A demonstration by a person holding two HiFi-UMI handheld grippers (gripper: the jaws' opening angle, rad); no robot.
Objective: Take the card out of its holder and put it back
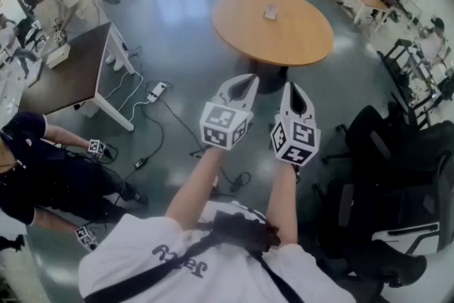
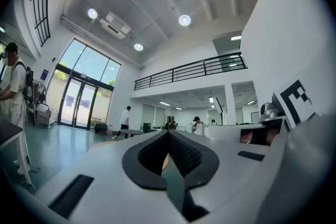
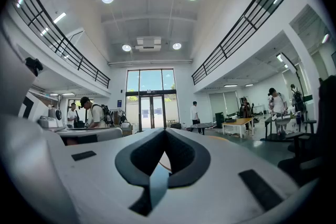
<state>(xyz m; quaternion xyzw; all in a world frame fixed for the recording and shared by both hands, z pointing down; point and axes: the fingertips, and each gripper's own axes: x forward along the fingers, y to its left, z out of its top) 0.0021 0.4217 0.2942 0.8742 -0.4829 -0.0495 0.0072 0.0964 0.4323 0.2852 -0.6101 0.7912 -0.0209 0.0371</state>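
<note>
Zero contact yet: approach step, by the look. Holding left claw and right claw pressed together, empty, level, well short of round desk. Spotting card holder toward desk's far edge, card itself too small to tell. Next, probably: close in, spread one claw.

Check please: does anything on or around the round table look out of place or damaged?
Nothing looks damaged or spilled. The card holder sits alone on the round table. The only untidy thing is a power strip with loose cables on the floor by the dark desk.
</note>
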